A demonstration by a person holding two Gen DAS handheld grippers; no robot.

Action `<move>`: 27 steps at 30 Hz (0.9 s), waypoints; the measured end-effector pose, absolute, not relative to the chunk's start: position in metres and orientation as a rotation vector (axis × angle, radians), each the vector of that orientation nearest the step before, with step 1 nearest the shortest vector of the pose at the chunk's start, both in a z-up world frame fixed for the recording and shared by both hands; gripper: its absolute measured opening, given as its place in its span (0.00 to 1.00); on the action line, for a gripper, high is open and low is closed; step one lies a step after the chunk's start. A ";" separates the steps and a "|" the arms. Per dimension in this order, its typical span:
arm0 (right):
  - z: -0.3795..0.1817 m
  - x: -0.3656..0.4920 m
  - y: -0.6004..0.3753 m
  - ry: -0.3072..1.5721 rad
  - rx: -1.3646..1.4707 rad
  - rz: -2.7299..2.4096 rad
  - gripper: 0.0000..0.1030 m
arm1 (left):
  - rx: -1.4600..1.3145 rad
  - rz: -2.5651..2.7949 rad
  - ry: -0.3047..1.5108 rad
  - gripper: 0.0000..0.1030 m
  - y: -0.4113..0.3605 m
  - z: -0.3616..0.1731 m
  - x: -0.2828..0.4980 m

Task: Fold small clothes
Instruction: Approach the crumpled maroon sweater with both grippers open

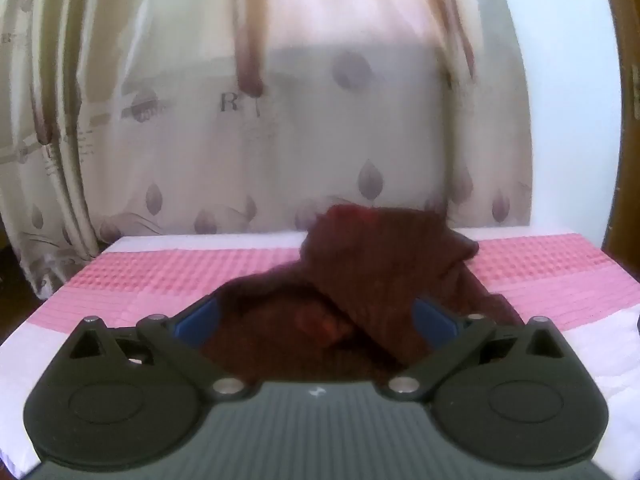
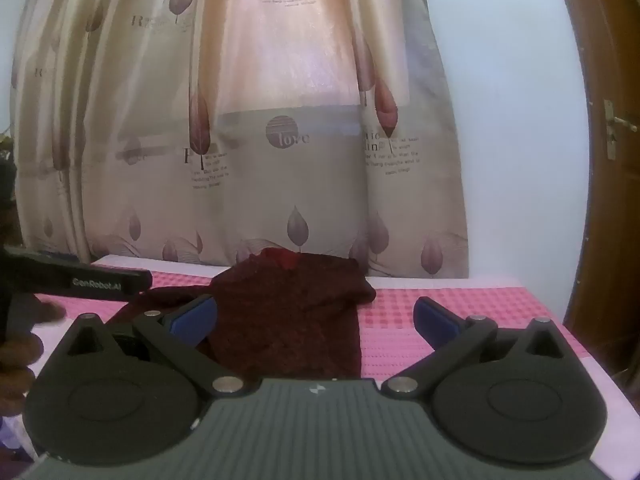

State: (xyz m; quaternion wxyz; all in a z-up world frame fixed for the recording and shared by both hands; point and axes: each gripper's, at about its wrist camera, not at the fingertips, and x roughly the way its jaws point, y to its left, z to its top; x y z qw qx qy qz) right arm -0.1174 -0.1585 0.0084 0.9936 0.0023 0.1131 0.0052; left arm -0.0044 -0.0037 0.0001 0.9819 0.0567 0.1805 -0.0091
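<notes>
While both tongs, left tongs (image 1: 316, 316) and right tongs (image 2: 316, 316), stand wide and empty, the maroon knit garment (image 2: 288, 312) lies lower centre, long axis running away, nearer the left.

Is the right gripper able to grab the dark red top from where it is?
Probably yes. The right gripper is open, and the dark red top lies on the pink cloth just ahead with nothing between.
</notes>
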 end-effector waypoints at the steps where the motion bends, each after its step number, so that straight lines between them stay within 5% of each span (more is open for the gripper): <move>1: 0.009 -0.116 -0.159 0.247 0.003 0.009 1.00 | 0.106 -0.028 0.404 1.00 -0.005 -0.003 -0.002; 27: 0.001 -0.111 -0.163 0.295 0.056 -0.023 1.00 | 0.115 -0.053 0.456 1.00 -0.016 -0.026 0.014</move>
